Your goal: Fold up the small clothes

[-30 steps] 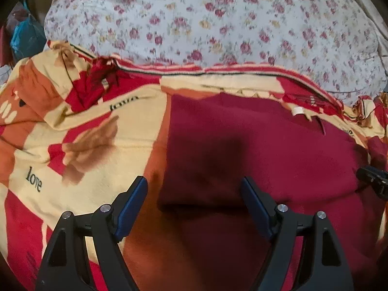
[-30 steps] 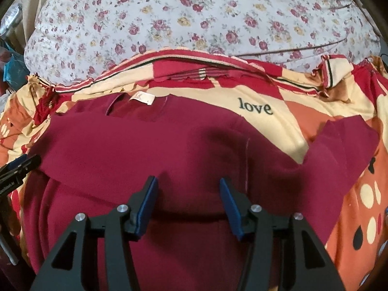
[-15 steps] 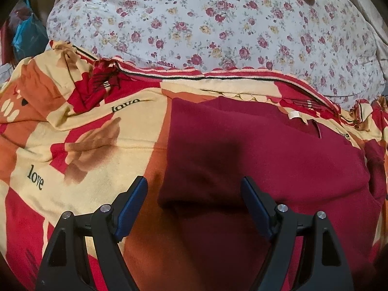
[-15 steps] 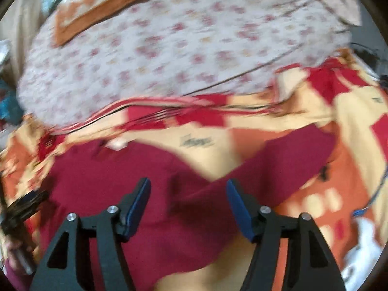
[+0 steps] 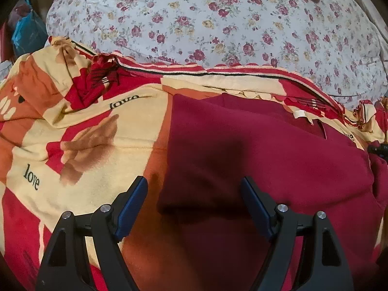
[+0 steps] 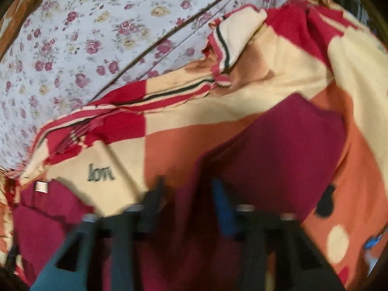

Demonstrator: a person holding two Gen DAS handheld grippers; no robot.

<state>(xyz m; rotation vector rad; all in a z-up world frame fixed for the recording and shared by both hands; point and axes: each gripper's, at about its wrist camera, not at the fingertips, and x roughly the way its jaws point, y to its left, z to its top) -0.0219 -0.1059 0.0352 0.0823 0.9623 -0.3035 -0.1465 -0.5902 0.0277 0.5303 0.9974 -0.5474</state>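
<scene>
Both views carry fisheye distortion: straight seams bow outward and a dark vignette rings each frame. The left wrist view is sharp, evenly and moderately lit with warm indoor light. A dense shadow lies on the maroon garment [image 5: 266, 160] between the jaws of the left gripper [image 5: 194, 206], indicating light from above and behind. The right wrist view shows heavy motion blur; the right gripper [image 6: 189, 198] and blanket [image 6: 278, 92] print smear. No glare is present.
</scene>
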